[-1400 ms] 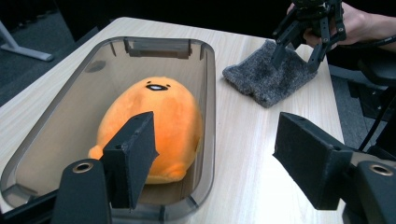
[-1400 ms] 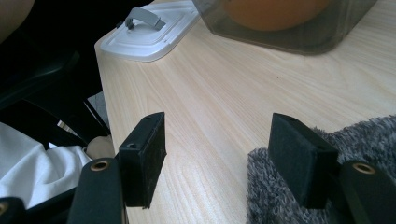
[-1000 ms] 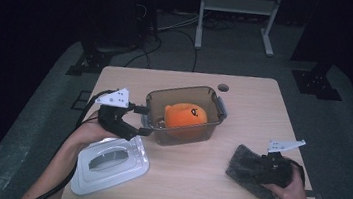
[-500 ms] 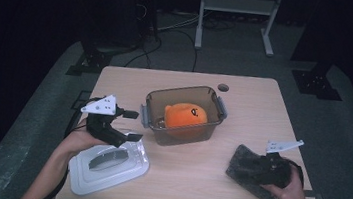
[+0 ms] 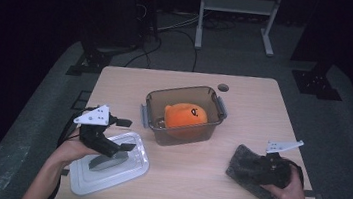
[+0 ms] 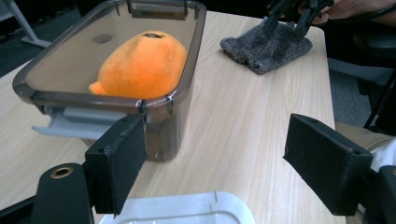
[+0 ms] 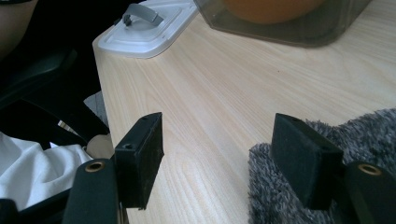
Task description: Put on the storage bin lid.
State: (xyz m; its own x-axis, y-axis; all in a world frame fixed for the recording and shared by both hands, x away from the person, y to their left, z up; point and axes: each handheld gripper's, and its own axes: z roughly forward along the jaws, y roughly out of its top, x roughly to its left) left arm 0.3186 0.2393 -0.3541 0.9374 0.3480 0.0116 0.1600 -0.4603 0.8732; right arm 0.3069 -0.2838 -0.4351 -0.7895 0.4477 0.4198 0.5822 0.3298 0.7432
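The left gripper point(image 5: 119, 134), fingers wide and just been opening with nothing between them, hangs over the white lid point(image 5: 108, 168) at the tabletop's point(image 5: 255, 96) lower-left edge. The right gripper point(image 5: 257, 168), fingers wide, straddles the grey cloth's point(image 5: 243, 162) edge at lower right; bare wood separates both from the box point(image 5: 183, 111).

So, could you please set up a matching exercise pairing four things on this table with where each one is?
Things:
1. plush
2. lid
3. cloth
4. box

Places:
A. flat on the table's near left, under the left gripper
B. middle of the table
C. inside the box
D. near right, at the right gripper

Pairs: 1-C, 2-A, 3-D, 4-B
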